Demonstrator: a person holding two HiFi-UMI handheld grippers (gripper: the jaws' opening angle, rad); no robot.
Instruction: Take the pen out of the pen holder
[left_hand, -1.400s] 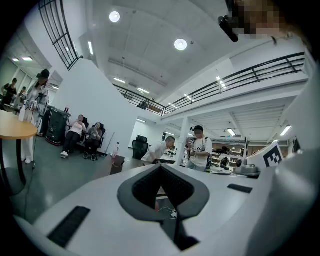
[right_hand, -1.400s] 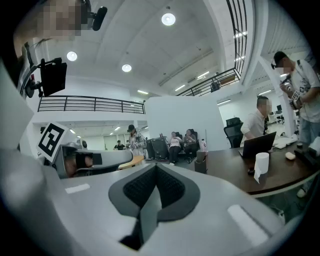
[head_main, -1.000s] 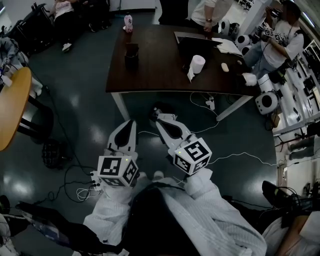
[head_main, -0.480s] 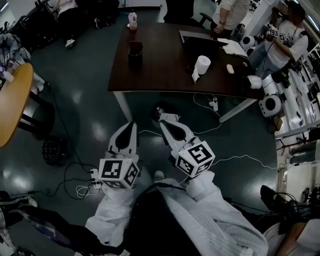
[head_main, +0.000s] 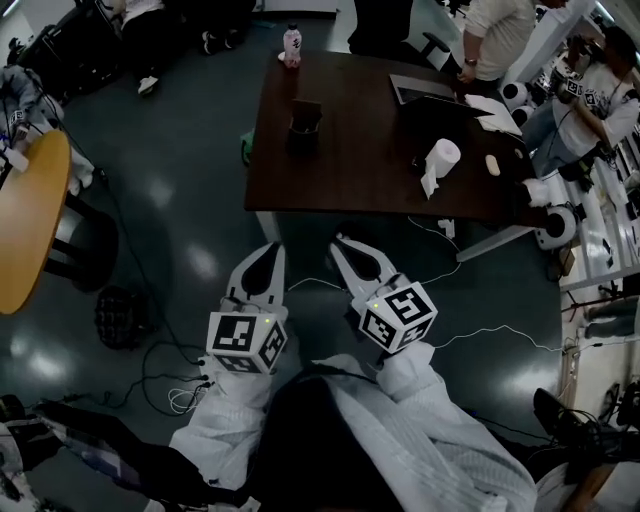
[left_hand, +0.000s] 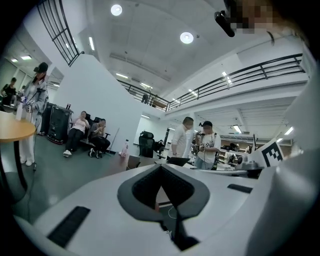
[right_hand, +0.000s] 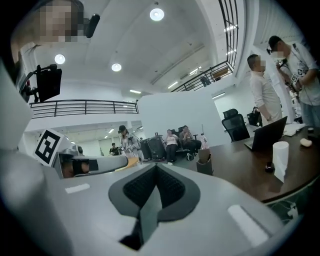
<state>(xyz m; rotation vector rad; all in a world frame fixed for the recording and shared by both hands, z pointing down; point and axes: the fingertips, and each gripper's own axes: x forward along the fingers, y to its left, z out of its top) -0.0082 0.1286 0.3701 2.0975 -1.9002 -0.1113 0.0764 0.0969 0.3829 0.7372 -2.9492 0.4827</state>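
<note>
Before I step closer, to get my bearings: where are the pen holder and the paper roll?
pen holder (head_main: 304, 130): head view, on its dark body.
paper roll (head_main: 444, 155): head view, on its white body.

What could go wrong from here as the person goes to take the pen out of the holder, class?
Cables lie on the floor in front of the table: a trip risk. Both the left gripper and right gripper are shut; arriving like that could knock the pen holder over.

Dark brown table at twelve o'clock, pink bottle on its far left corner, laptop and paper roll toward one o'clock, round wooden table at nine o'clock
</note>
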